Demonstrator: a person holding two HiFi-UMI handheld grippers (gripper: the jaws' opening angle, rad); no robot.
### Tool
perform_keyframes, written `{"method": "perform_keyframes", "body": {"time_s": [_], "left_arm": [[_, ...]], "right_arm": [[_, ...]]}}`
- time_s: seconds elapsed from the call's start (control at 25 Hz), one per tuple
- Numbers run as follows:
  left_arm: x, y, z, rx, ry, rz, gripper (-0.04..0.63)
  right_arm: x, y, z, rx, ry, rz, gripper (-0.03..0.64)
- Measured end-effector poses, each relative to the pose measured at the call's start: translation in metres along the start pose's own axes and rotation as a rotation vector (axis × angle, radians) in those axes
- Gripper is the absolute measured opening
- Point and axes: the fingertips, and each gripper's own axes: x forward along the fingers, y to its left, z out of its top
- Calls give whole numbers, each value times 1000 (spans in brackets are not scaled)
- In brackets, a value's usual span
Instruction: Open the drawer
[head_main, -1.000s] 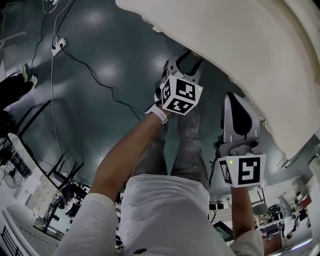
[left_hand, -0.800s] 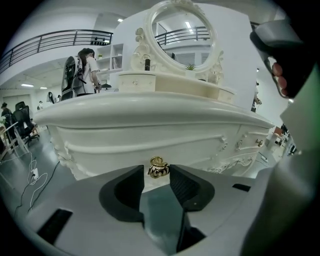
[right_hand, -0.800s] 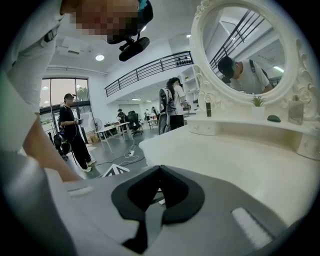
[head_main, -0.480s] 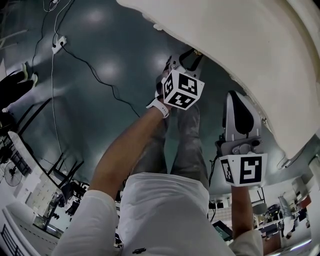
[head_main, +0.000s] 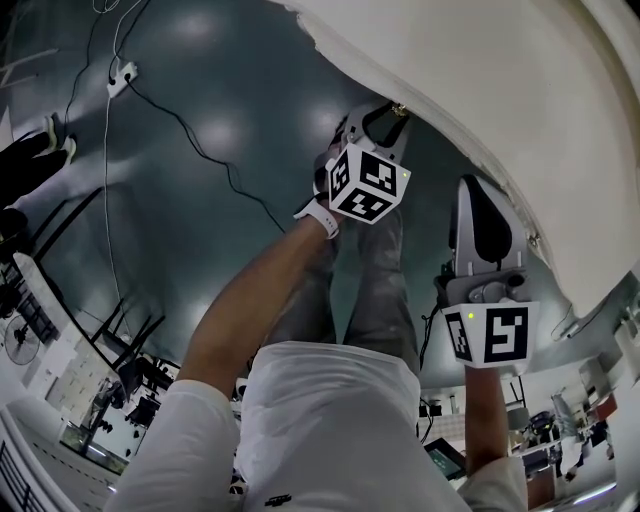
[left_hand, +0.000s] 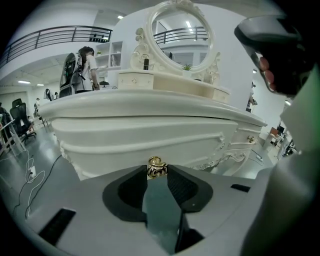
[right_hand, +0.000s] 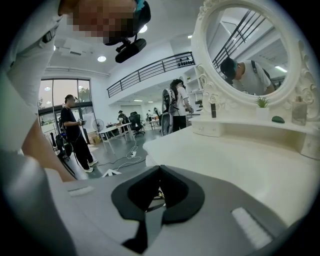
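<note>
The left gripper (head_main: 385, 113) reaches to the table's (head_main: 520, 90) front. Its jaws have just been closing and now pinch the gold knob (left_hand: 156, 167) of the drawer (left_hand: 145, 136) between their tips. To its right, the right gripper (head_main: 478, 192) hangs near the table's edge, jaws together and empty.

We've got the knob (left_hand: 156, 167) gleaming, polished gold metal, against the dresser (left_hand: 150, 125), smooth white with a soft sheen, perhaps painted wood. The floor (head_main: 200, 150) is glossy, throwing back the lights. The shirt (head_main: 330, 420) is plain white cloth, the mirror (left_hand: 182, 35) clear glass.
</note>
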Motion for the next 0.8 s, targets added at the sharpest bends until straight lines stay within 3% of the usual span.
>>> {"method": "perform_keyframes", "body": {"time_s": [0.8], "left_arm": [[-43, -4, -40, 7, 22, -18, 130]], "right_arm": [[0, 43, -1, -12, -7, 20, 12]]}}
